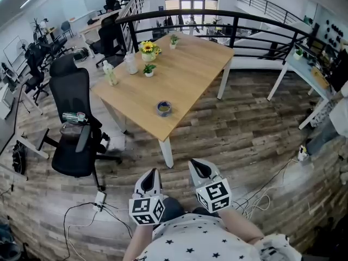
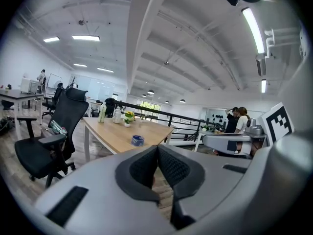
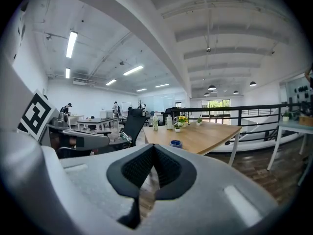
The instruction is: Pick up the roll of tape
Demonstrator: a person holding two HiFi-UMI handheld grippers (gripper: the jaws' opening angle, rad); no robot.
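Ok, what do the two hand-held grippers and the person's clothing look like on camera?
Both the left hand-held gripper and right hand-held gripper are light grey shells tapering to a point, with black dimpled pads inside. Each carries a white cube with black square markers. The person wears a white shirt with small dark stars.

A pale wood counter (image 1: 185, 75), smooth and matt, stands on white-painted metal legs (image 1: 166, 152) over a floor (image 1: 250, 129) of mottled brown wood-look planks. The roll of tape (image 1: 163, 108) shows a slight gloss. An office chair (image 1: 73, 94) pairs black mesh with matt black plastic. The left gripper (image 2: 157, 147) and right gripper (image 3: 153, 147) wear matt grey plastic shells; their fingers (image 2: 142, 169) are black, rubbery and finely ribbed. The railing (image 1: 234, 26) is black metal. The person's shirt (image 1: 201, 241) is white star-printed cloth.
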